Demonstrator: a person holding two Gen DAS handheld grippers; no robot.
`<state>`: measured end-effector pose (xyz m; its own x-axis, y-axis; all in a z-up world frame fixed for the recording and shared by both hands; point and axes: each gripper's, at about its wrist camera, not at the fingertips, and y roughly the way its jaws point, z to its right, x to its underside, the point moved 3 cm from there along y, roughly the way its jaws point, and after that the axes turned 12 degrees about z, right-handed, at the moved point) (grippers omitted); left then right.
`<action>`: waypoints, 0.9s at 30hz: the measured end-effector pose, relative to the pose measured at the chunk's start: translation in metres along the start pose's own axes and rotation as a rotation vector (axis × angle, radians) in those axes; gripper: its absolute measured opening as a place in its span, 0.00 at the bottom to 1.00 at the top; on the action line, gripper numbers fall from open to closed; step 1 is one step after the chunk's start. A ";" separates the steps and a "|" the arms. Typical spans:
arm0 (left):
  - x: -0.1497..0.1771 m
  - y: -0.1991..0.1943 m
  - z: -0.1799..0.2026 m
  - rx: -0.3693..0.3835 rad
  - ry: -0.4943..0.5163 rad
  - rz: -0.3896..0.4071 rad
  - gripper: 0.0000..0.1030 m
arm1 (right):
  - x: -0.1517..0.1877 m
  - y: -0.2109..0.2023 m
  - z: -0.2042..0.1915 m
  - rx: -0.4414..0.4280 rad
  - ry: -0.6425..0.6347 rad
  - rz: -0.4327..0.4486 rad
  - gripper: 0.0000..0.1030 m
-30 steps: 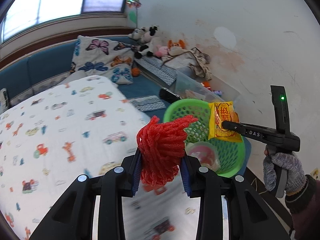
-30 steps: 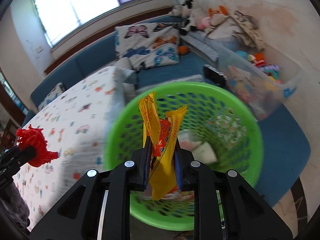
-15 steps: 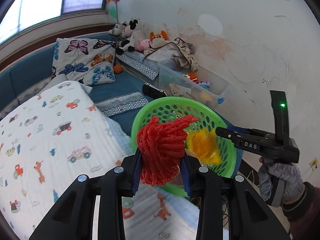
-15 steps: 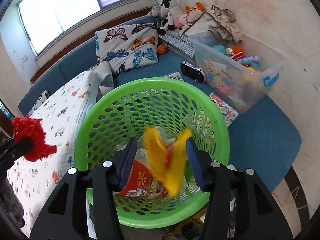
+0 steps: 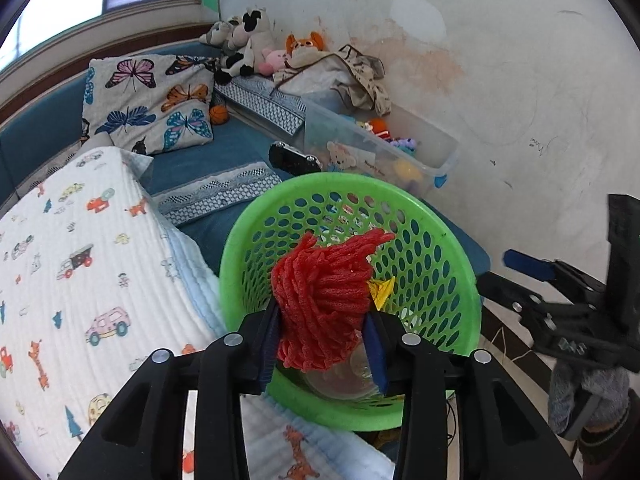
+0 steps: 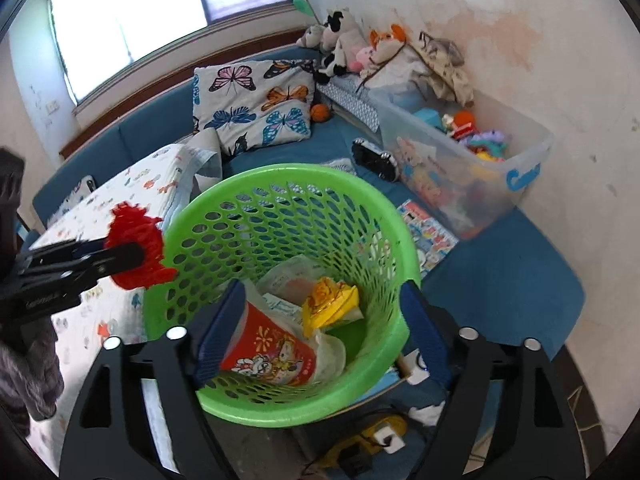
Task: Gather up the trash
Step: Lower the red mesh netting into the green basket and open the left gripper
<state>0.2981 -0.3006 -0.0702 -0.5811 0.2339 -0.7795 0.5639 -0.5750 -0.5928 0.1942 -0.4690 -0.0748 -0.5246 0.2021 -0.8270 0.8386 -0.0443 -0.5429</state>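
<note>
The room was a child's corner: a blue couch with a butterfly pillow (image 6: 256, 104), a clear toy bin (image 6: 472, 160) against the stained wall, and a bed under a car-print quilt (image 5: 80, 264). Your right tongs (image 6: 320, 332) had just been opening and stood spread with nothing between them; the yellow wrapper (image 6: 332, 304) they pinched a second ago now lay inside the green basket (image 6: 360, 208), beside a red printed cup (image 6: 268, 352) and crumpled plastic. That piece I judge as done. Your left tongs (image 5: 324, 336) had carried the red yarn bundle (image 5: 324, 296) from over the quilt to above the basket's near rim and still pinched it, though they had just loosened slightly. The bundle looked soft, looped and bushy, bulging above the pads.
</note>
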 end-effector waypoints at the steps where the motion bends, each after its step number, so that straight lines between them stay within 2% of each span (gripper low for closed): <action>1: 0.000 0.002 0.000 0.002 -0.003 -0.004 0.37 | 0.001 -0.002 -0.001 0.004 -0.004 0.005 0.82; 5: 0.000 0.009 0.001 0.011 -0.006 -0.009 0.39 | 0.005 -0.005 -0.003 0.000 0.009 0.014 0.83; 8: 0.000 0.009 0.001 0.008 -0.008 -0.008 0.45 | 0.007 -0.005 -0.002 0.002 0.014 0.017 0.83; 9: 0.000 0.008 0.000 0.011 -0.013 -0.005 0.51 | 0.008 -0.005 -0.002 0.002 0.020 0.016 0.83; 14: 0.001 0.002 -0.003 0.010 -0.013 0.009 0.56 | 0.010 -0.008 -0.004 -0.008 0.031 0.009 0.83; 27: 0.007 -0.047 -0.007 -0.011 -0.008 0.081 0.68 | 0.015 -0.030 -0.019 -0.031 0.031 0.032 0.88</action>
<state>0.2721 -0.2668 -0.0492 -0.5380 0.1807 -0.8233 0.6153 -0.5834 -0.5301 0.1642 -0.4463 -0.0680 -0.4928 0.2313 -0.8388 0.8594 -0.0213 -0.5108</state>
